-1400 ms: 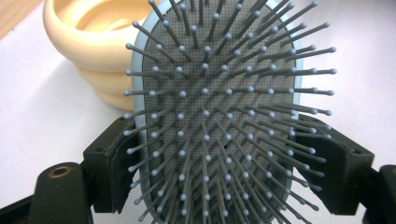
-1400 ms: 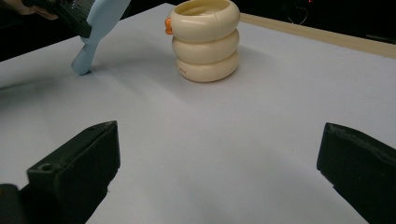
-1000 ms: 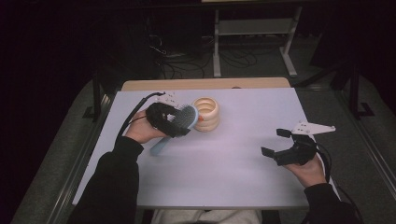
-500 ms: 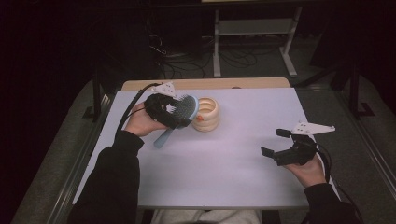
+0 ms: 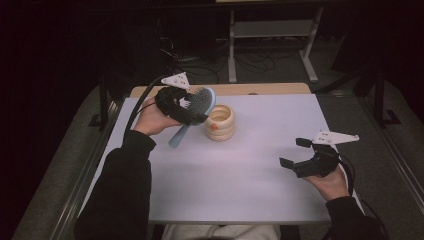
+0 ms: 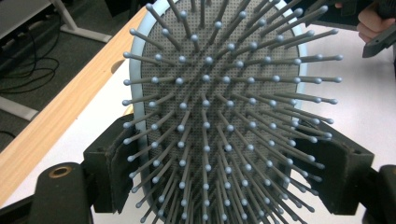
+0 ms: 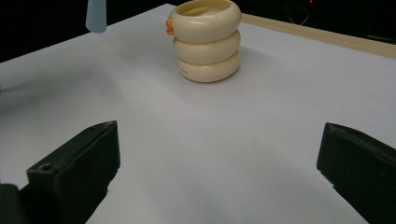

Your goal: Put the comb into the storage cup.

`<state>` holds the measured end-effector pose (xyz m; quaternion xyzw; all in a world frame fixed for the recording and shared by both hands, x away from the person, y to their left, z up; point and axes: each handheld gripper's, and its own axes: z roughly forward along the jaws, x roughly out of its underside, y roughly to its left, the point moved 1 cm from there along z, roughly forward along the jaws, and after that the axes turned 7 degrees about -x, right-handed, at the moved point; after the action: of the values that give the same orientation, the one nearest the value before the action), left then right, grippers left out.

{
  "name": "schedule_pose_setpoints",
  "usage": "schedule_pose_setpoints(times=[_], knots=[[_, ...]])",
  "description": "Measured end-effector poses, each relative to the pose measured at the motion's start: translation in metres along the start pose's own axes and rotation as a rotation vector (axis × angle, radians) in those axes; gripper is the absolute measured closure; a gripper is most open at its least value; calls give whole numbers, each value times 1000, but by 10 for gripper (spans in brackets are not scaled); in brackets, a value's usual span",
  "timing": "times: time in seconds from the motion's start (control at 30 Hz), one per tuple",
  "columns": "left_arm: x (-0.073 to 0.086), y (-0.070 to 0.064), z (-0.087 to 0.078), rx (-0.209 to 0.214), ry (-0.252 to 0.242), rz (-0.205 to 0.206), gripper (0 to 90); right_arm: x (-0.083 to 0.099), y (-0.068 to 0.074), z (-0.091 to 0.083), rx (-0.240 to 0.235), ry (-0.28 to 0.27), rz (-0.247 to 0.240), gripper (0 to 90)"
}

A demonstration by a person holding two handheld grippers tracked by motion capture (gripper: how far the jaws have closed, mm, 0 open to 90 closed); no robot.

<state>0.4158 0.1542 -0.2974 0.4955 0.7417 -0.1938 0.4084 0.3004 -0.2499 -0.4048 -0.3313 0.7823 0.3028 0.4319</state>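
Note:
A light-blue hairbrush with grey bristles is held above the table, with my left gripper shut on its head. Its handle slants down toward the table's left; the handle tip shows in the right gripper view. Just right of the brush stands a cream ribbed cup with a small orange tab; it is upright and apart from the brush. My right gripper is open at the table's right, low over the white surface, with nothing between its fingers.
A white sheet covers the table, whose wooden edge shows at the back. Cables and a metal stand sit on the dark floor beyond. A hand and the other gripper appear far off in the left gripper view.
My left gripper has lifted the hairbrush up and back, nearer the cup, and turned its head more upright. The right gripper has stayed where it was.

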Motion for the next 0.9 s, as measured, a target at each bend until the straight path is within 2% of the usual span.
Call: schedule_pose_setpoints(times=[0.23, 0.9], knots=[[-9, 2, -1, 5, -38, -8, 198, 0, -1, 0, 1, 1, -1, 0], [-51, 8, 2, 0, -101, 11, 198, 0, -2, -2, -7, -11, 8, 0]])
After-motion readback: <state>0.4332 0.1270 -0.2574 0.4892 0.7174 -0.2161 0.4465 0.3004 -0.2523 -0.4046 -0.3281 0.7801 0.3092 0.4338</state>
